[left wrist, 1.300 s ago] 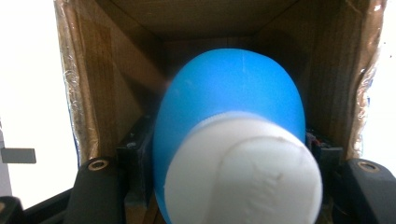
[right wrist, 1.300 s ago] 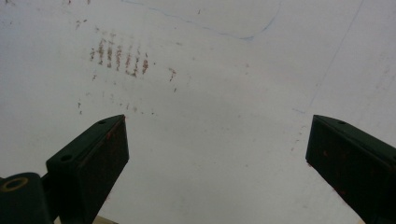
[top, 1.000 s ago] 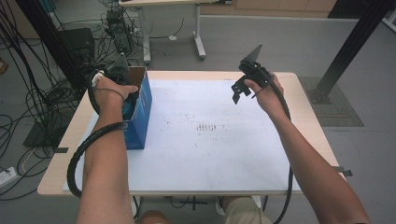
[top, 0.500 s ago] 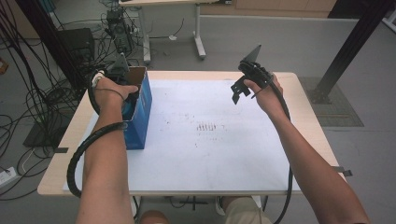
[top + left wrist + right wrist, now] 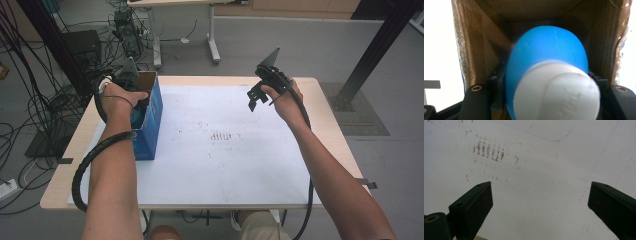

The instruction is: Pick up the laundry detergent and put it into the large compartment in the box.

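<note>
At the table's left edge in the high view, our left gripper (image 5: 134,102) reaches into the blue box (image 5: 150,125); our right gripper (image 5: 257,95) hovers apart. In the left gripper view, jaws clamp a blue bottle (image 5: 546,60) inside the cardboard walls; its rounded body could slip. In the right gripper view, jaws gape over the white tabletop (image 5: 536,195).

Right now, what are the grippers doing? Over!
Left gripper inside the box, shut on a blue bottle with a white cap. Right gripper open, over the white mat. Nothing in the way.
</note>
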`<action>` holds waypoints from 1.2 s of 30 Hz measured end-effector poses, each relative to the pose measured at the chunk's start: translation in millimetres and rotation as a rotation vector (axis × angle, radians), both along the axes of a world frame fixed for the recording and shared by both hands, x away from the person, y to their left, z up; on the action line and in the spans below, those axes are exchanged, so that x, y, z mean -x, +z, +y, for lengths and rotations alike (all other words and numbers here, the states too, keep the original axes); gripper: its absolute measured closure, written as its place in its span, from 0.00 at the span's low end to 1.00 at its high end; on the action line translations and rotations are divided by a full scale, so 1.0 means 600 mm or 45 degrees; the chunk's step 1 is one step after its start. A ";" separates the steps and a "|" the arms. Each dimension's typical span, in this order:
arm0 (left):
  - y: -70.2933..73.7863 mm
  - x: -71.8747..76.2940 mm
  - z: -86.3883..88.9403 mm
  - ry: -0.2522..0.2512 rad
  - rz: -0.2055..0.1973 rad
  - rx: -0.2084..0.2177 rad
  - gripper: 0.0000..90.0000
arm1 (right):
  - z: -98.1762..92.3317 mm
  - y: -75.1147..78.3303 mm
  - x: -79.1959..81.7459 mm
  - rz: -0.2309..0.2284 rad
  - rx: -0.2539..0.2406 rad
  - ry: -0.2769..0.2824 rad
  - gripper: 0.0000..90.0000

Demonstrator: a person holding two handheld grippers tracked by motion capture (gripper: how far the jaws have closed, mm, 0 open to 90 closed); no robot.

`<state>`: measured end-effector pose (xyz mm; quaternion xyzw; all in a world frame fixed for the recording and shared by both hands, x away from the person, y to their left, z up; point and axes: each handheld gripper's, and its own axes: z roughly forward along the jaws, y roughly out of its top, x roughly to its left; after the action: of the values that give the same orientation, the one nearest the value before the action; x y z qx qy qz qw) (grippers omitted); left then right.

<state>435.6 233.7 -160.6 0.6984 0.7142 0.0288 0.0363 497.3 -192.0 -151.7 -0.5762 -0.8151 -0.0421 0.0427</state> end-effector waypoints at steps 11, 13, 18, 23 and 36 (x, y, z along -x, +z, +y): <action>-0.001 0.002 0.002 -0.003 -0.007 0.011 0.40 | 0.002 0.001 0.001 -0.002 0.002 0.000 0.07; -0.001 0.002 0.002 -0.004 -0.006 0.011 0.40 | 0.002 0.001 0.001 -0.002 0.001 0.000 0.07; -0.001 0.002 0.001 -0.005 -0.006 0.010 0.40 | 0.002 0.002 0.002 -0.001 0.001 -0.001 0.07; -0.001 0.002 0.003 -0.004 -0.007 0.014 0.40 | 0.004 0.001 0.002 -0.002 0.002 0.004 0.07; -0.002 0.002 0.003 -0.004 -0.008 0.015 0.40 | 0.003 0.001 0.002 -0.003 0.002 0.005 0.07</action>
<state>434.1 235.6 -161.5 0.6991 0.7133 0.0269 0.0427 495.9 -190.1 -150.8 -0.5745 -0.8164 -0.0422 0.0413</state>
